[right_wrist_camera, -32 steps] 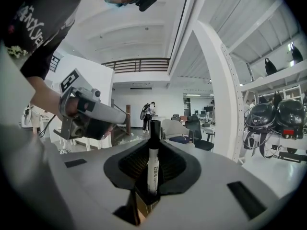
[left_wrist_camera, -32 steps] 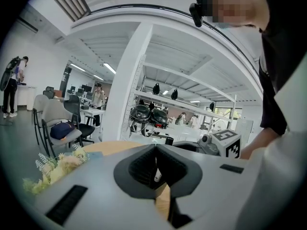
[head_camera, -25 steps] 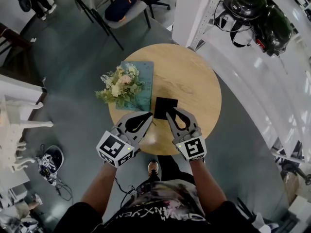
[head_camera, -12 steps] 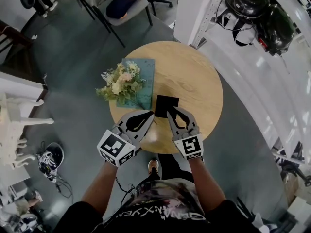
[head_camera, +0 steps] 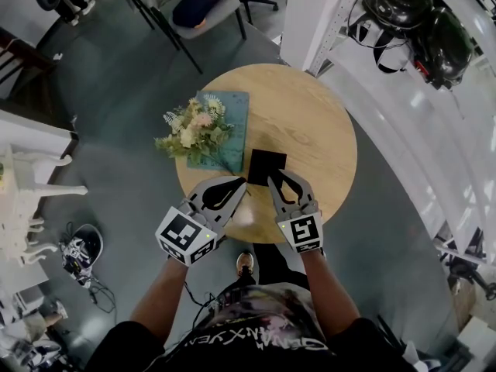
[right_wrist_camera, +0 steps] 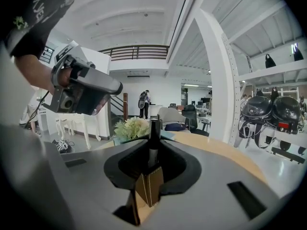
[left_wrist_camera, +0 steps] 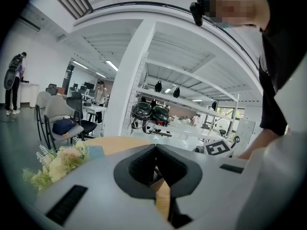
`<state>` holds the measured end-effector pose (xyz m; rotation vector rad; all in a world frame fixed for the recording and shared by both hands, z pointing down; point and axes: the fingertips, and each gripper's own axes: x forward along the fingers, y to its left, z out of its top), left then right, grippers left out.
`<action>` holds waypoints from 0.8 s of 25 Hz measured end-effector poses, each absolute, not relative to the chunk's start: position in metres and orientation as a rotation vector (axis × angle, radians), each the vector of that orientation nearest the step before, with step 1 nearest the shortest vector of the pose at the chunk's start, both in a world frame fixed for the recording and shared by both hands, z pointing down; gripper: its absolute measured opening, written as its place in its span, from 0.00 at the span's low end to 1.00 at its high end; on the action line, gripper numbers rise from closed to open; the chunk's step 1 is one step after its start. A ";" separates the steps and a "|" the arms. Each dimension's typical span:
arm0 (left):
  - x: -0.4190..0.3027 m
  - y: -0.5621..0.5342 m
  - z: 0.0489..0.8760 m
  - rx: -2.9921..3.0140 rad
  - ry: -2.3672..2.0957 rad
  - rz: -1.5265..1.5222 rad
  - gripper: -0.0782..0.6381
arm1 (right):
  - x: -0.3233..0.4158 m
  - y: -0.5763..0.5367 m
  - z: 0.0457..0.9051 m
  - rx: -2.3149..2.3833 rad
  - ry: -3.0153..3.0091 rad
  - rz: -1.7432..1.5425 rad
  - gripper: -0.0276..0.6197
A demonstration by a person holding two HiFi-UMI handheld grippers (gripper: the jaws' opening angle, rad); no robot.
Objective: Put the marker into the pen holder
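The pen holder (head_camera: 266, 165) is a black square box on the round wooden table (head_camera: 310, 115), just ahead of both grippers. My right gripper (head_camera: 273, 179) has its tips at the holder's near edge. In the right gripper view my right gripper (right_wrist_camera: 153, 150) is shut on a black marker (right_wrist_camera: 154, 135), which stands upright between the jaws. The marker is too small to make out in the head view. My left gripper (head_camera: 237, 184) hovers just left of the holder over the table's near part. Its jaws (left_wrist_camera: 155, 152) are shut with nothing between them.
A bunch of pale flowers (head_camera: 194, 134) lies on a teal mat (head_camera: 234, 115) at the table's left side. Chairs (head_camera: 203, 10) stand beyond the table, and a white shelf unit with helmets (head_camera: 403, 6) runs along the right. The table's far right part is bare wood.
The right gripper has edged a little forward towards the pen holder. The left gripper has stayed nearly in place.
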<state>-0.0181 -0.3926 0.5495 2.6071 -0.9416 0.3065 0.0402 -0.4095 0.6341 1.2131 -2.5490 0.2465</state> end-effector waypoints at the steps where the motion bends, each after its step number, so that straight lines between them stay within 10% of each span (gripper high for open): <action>1: -0.018 -0.392 0.549 2.608 -0.941 0.307 0.14 | 0.040 -0.410 0.634 1.212 -2.549 0.248 0.14; 20: -0.017 -0.381 0.537 2.628 -0.962 0.291 0.14 | 0.041 -0.403 0.606 1.227 -2.577 0.190 0.18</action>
